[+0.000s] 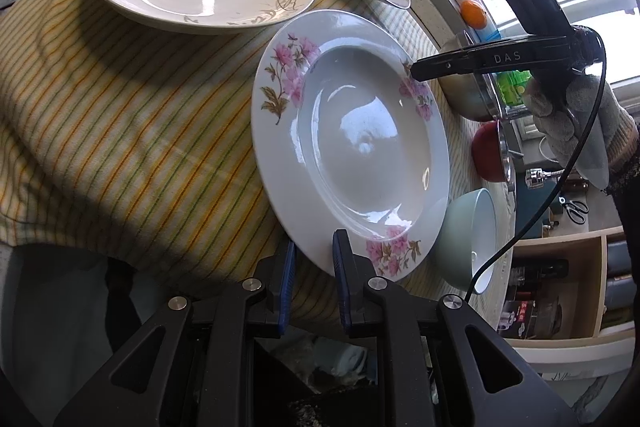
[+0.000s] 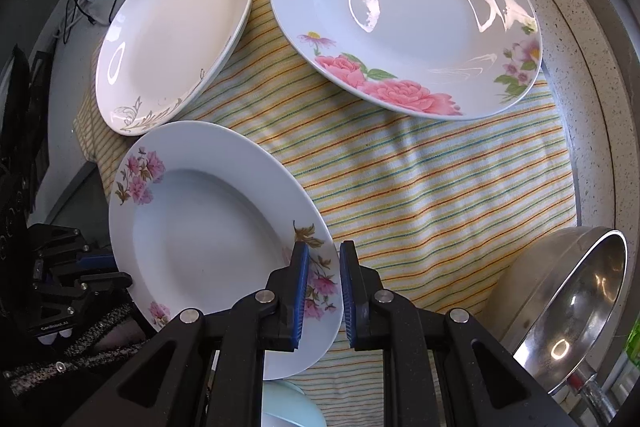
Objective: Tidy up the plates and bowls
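1. Currently the rimmed floral plate [image 1: 352, 147] was clamped at opposite rim edges: left gripper [image 1: 314, 275] on one, right gripper [image 2: 324, 291] on the other.
2. Plate sat tilted over the striped cloth [image 2: 420, 179].
3. Beyond the plate: white gold-leaf plate [image 2: 168, 39] and rose plate [image 2: 404, 11], both on the cloth.
4. Steel bowl [image 2: 560, 303] sat past the cloth's edge.

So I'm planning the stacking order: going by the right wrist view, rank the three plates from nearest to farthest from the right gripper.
1. Small pink-flower plate, its rim between the right gripper fingers, lower left.
2. Plain white plate with grey leaf trim, upper left.
3. Big rose plate, upper right.
The last two are close; I would not insist on their order.
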The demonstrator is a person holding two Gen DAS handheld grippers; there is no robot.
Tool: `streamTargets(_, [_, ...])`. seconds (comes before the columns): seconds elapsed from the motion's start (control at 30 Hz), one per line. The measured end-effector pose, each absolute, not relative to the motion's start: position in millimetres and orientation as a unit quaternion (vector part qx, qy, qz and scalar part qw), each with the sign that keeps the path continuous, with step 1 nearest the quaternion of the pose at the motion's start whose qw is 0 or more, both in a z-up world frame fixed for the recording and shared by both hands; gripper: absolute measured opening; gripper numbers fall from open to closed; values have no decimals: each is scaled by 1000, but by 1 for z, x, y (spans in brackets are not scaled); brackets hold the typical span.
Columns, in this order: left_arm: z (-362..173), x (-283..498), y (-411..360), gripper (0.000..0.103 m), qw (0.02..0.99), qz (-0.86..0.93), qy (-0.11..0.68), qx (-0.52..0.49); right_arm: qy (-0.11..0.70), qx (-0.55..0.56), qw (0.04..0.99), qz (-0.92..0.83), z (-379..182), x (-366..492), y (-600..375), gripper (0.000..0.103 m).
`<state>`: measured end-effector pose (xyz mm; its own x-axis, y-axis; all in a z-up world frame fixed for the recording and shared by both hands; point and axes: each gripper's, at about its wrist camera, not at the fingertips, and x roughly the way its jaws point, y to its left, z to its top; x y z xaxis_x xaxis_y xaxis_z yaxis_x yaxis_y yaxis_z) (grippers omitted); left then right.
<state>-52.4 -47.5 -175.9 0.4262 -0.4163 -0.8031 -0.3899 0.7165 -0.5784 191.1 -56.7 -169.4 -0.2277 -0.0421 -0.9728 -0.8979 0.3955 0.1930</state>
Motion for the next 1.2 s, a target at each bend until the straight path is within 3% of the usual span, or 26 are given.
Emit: streamTargets(1.2, [-177,-61,-27,17,763,21,529,-371,686,-341,486,421,-185,157,-102,16])
